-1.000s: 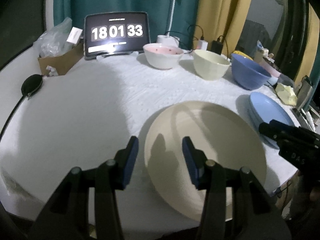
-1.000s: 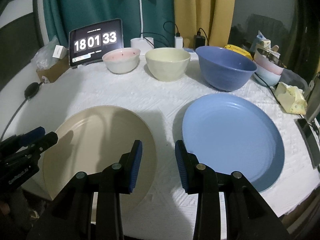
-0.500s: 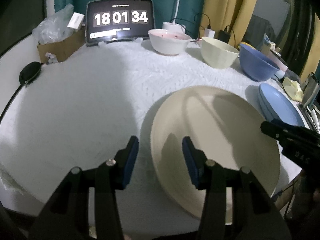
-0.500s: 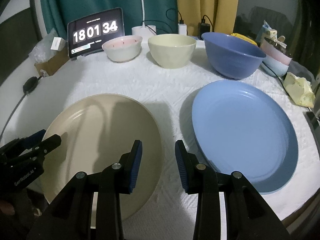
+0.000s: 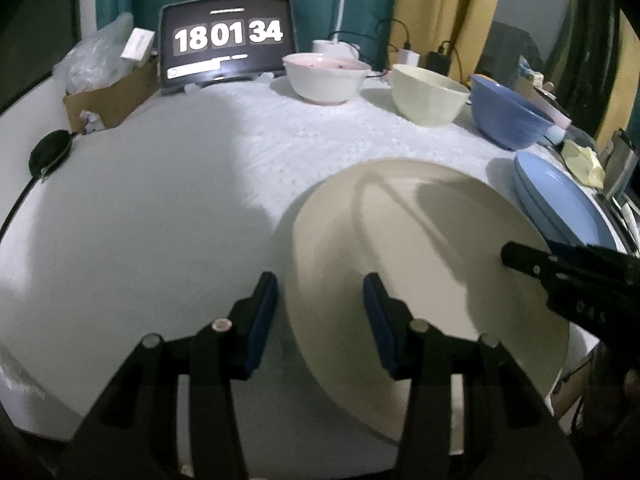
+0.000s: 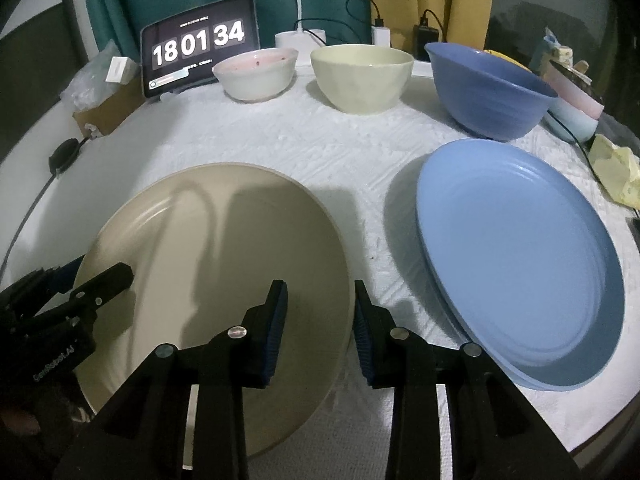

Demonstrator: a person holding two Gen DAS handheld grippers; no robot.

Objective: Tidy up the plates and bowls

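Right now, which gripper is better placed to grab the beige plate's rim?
Either: the left gripper straddles the beige plate's left rim, the right gripper its right rim; both are closing, neither pinching yet.

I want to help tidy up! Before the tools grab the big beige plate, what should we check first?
1. Beige plate lies flat on the white cloth: ok.
2. Plate is bare, nothing on it: ok.
3. Left tool straddles the plate's left rim, jaws closing, pads not yet touching: ok.
4. Right tool straddles the plate's right rim, jaws closing, pads not yet touching: ok.
5. Blue plates are clear of the beige plate: ok.
6. Fingers low enough to catch the rim: cannot tell.
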